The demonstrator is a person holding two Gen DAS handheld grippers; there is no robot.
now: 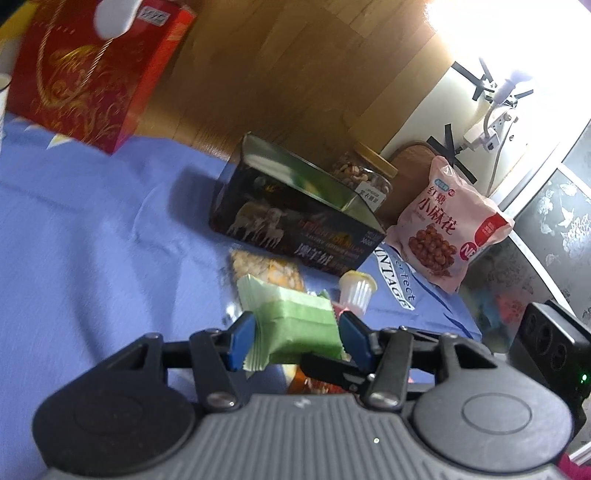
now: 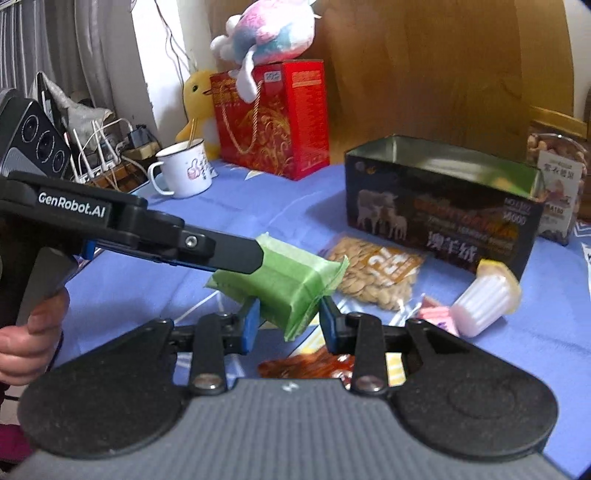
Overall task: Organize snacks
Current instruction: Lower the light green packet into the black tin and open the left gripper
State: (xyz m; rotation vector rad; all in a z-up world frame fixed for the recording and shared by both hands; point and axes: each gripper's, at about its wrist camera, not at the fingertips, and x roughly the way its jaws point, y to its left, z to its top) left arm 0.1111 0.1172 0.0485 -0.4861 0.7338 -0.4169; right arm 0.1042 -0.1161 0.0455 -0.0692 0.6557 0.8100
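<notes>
My left gripper (image 1: pixel 297 334) is shut on a green wrapped snack (image 1: pixel 295 319) and holds it above the blue cloth. In the right wrist view the same green snack (image 2: pixel 291 282) sits between my right gripper's (image 2: pixel 288 321) blue pads, which stand open beside it, while the left gripper's finger (image 2: pixel 221 254) reaches in from the left. An open dark tin box (image 1: pixel 295 206) (image 2: pixel 443 206) stands behind. A seed packet (image 1: pixel 266 273) (image 2: pixel 373 273) and a white jelly cup (image 1: pixel 356 291) (image 2: pixel 484 299) lie in front of it.
A pink snack bag (image 1: pixel 443 225) leans at the right. A nut jar (image 1: pixel 365 175) (image 2: pixel 557 184) stands behind the tin. A red gift box (image 1: pixel 92 70) (image 2: pixel 273 118), a white mug (image 2: pixel 184 168) and plush toys (image 2: pixel 266 29) stand at the back. An orange packet (image 2: pixel 314 367) lies below the gripper.
</notes>
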